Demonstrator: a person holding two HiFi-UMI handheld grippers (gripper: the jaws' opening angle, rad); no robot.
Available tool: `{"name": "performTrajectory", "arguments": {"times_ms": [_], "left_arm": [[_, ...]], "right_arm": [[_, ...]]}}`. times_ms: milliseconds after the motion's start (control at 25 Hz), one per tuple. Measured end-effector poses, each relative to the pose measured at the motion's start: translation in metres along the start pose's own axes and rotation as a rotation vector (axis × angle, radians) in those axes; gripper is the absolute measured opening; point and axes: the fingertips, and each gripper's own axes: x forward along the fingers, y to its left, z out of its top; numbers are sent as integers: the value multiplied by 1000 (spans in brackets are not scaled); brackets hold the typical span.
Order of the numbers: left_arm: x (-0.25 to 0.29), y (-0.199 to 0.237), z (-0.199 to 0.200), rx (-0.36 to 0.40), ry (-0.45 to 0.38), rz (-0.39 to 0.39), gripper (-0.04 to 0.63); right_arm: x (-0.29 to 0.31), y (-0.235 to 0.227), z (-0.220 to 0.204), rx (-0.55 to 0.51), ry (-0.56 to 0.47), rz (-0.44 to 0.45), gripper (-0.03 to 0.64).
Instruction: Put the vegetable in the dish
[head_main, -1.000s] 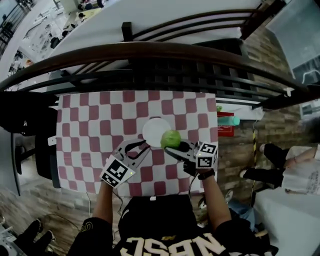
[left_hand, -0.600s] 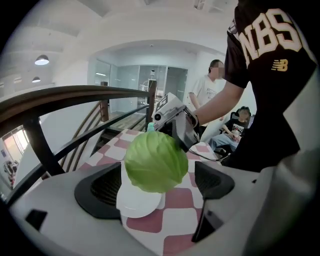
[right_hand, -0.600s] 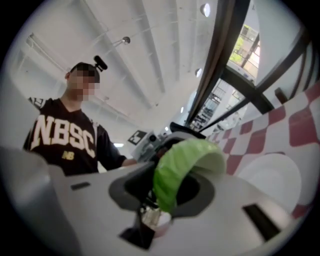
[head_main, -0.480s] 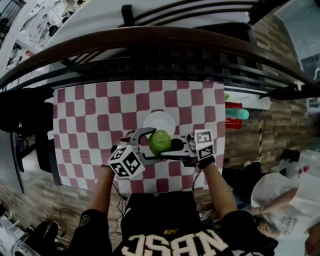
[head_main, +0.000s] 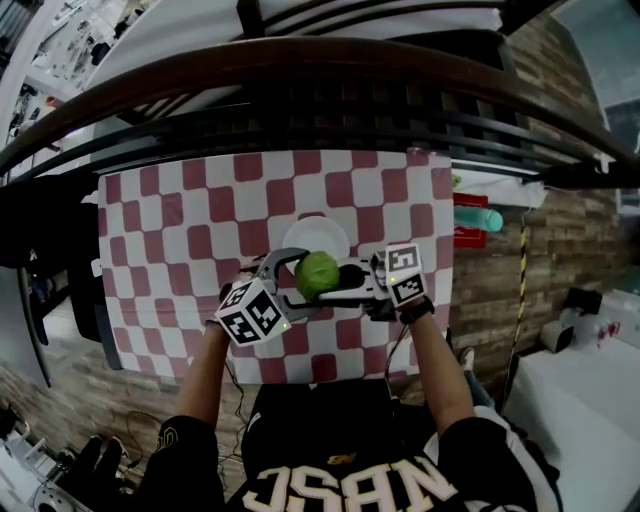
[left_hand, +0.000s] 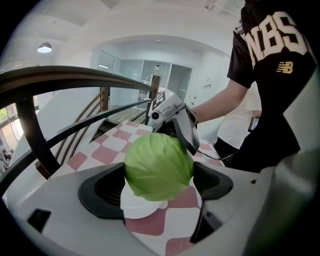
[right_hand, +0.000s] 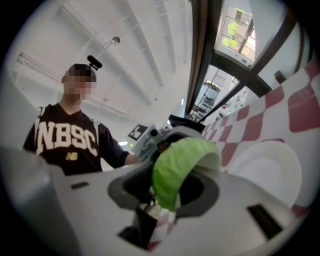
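Observation:
A round green cabbage (head_main: 317, 273) hangs in the air just above the near edge of the white dish (head_main: 300, 235) on the checked table. My right gripper (head_main: 336, 286) comes in from the right and is shut on it, with its jaws opening. My left gripper (head_main: 298, 281) reaches in from the left; its jaws stand wide around the cabbage (left_hand: 159, 166) and are closing, and I see no pad pressing. The dish (left_hand: 137, 210) shows below the cabbage in the left gripper view. The right gripper view has the cabbage (right_hand: 177, 167) between the jaws and the dish (right_hand: 270, 170) to the right.
The red-and-white checked cloth (head_main: 180, 220) covers the table. A dark curved railing (head_main: 300, 70) runs along its far side. A red and teal object (head_main: 472, 222) lies past the table's right edge. Dark furniture (head_main: 60, 220) stands at the left.
The right gripper has carried the cabbage left, level with the dish's near edge. The left gripper rose to meet it, and its jaws now surround the cabbage.

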Motion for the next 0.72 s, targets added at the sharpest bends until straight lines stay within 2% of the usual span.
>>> {"name": "performTrajectory", "arguments": {"times_ms": [280,400,480,640,720], "left_arm": [[18,1,-6,-31,77,5,443],[17,11,-14,-50,112,40,443],[17,19,-22,-78,139,78,443],[26,35,-34,-143,205,136,443],[33,42,-40,-174,236,162,443]], "right_arm": [[-27,-19,-28,-47,181,-113,172],[-50,-33,-32,-79,233,-223,175],[-69,-45,-31,-91,220,-325,175],[-102,-68,-8,-120,88,-556,175],[-108,-71,0,-154,42,-635,175]]}}
